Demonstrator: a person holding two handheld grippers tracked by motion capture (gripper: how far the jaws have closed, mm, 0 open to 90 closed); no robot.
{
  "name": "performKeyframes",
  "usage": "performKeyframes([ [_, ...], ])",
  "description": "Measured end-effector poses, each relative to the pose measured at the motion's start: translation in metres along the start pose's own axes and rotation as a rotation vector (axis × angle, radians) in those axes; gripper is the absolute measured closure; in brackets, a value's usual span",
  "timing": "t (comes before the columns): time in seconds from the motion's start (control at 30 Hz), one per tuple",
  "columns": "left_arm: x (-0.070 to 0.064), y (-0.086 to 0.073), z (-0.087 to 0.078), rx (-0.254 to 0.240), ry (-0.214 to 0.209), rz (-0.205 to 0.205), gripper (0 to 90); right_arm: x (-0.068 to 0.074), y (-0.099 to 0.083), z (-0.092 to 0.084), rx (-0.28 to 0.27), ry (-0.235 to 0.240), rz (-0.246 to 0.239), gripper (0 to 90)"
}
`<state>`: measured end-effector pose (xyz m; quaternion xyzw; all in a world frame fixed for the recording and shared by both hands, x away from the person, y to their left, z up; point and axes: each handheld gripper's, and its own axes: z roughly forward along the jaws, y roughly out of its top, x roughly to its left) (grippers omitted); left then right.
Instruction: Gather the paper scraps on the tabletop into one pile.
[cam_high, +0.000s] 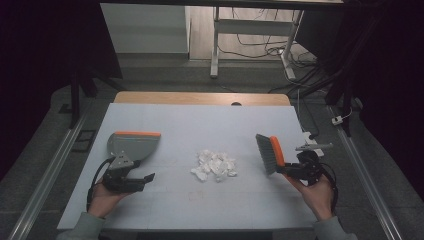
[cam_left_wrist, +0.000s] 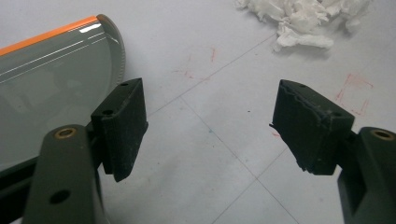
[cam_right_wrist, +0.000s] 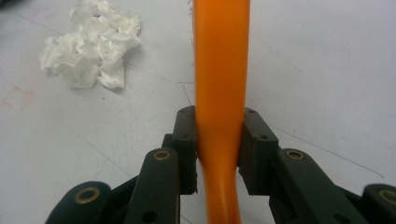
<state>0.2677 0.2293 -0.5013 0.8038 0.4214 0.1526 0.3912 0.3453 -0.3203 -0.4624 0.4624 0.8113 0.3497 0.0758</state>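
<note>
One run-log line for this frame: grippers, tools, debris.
left gripper: open, beside dustpan | right gripper: shut on brush handle | tissue scraps: piled mid-table, between both tools, unswept

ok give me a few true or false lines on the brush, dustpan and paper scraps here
1. The right gripper is clamped on the orange handle of the brush. True.
2. The left gripper is holding the dustpan. False: its jaws stand open with only bare table between them; the dustpan lies beside it.
3. The pile of white paper scraps lies between the dustpan and the brush. True.
4. The scraps are already inside the dustpan. False: they lie on the table, apart from the pan.
5. The brush bristles are pressed into the scraps. False: in the high view there is bare table between bristles and pile.
</note>
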Motion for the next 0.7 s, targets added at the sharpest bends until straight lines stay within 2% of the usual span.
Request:
performKeyframes([
  [0.7, 0.0002, 0.0, -0.0007, -0.003, -0.003, 0.0, 26.8, 0.0087, 0.0007, -0.0008, -0.019, 0.009, -0.034, 70.7],
])
